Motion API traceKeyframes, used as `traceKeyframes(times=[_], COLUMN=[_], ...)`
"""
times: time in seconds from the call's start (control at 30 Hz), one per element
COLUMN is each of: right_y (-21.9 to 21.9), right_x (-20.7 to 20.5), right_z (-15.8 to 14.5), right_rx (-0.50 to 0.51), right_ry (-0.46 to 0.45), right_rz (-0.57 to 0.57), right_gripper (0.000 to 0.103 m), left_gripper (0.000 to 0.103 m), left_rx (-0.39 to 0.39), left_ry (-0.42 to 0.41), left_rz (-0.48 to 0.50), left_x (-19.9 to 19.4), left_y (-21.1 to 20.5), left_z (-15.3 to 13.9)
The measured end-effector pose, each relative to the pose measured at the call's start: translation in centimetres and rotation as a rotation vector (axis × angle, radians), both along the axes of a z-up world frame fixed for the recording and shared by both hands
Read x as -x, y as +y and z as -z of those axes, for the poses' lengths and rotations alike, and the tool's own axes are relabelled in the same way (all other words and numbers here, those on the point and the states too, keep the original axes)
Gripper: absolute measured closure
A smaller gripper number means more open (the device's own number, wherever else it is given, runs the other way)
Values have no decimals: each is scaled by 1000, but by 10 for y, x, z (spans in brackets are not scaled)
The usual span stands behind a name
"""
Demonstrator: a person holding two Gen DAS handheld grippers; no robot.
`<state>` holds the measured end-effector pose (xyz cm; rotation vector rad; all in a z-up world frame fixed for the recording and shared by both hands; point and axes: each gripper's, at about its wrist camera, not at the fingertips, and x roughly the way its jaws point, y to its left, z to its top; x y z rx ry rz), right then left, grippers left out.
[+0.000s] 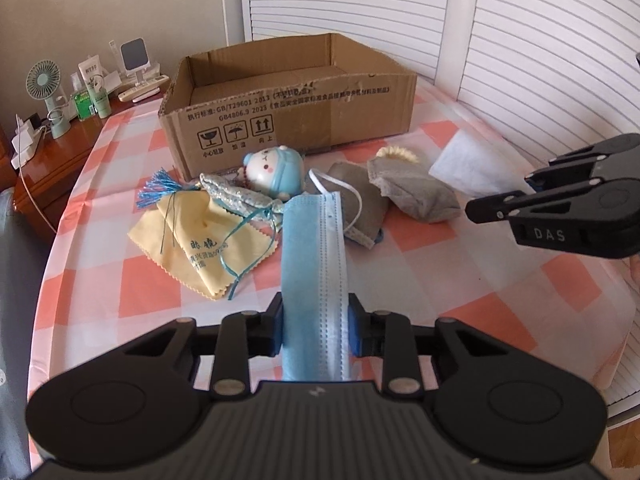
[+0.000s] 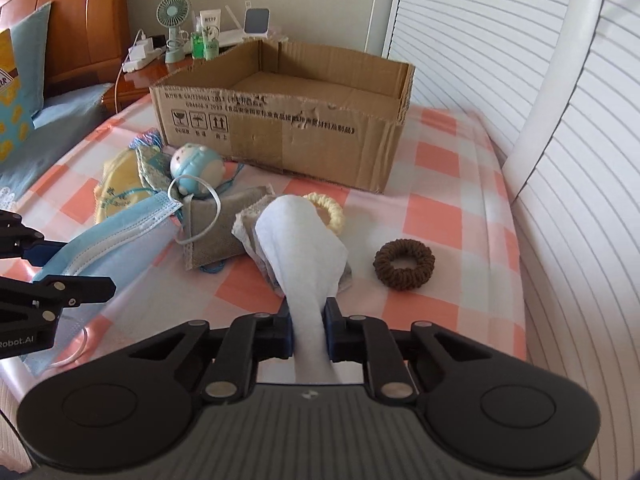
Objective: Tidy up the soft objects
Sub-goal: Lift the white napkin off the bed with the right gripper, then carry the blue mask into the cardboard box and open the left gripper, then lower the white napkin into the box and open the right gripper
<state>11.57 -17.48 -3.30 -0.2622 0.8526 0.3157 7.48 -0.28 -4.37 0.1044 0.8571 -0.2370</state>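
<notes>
I note the open brown cardboard box (image 2: pixel 320 92) empty; my left hand-held gripper (image 1: pixel 314 330) grips a pleated blue face mask (image 1: pixel 310 264), my right hand-held gripper (image 2: pixel 308 330) a white cloth (image 2: pixel 300 240).

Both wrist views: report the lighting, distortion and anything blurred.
Left wrist view: soft daylight, faint shadows; fisheye bows the louvred doors; the blue face mask in the left gripper looks slightly soft up close. Right wrist view: same even light, dark vignette at the corners, slats curve strongly; the white cloth in the right gripper looks washed out; cardboard box print is sharp.
</notes>
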Motion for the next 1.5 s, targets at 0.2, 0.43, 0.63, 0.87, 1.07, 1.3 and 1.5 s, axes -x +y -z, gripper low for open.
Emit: traceKeyframes(times=[0.2,0.43,0.63,0.87,1.07,1.3,1.5], right_y=[-5,-4,-7,-10,-11,-11,-6], right_x=[11,12,3,-11,-19,-29,-40], right_z=[-20,-42,-51,-53,-53,-52,-54], right_rx=[-10,-38,-76,-92,-95,-94,-95], right_ry=[-46,-94,-116,-116,-120,-112,-107], right_rz=[-13,-10,9,17,18,25,18], right_gripper=[86,86,86,86,86,86,86], left_gripper=[75,75,75,75,61,2,2], left_rx=[17,35,23,17,-30,-45,-55], left_ry=[-8,-45,-116,-170,-201,-196,-135], left_rz=[41,56,58,23,-49,-112,-59], left_x=[0,-22,-63,-141,-212,-240,-224], left_y=[3,8,6,1,-3,4,9], left_z=[-21,-49,-76,-103,-103,-78,-72])
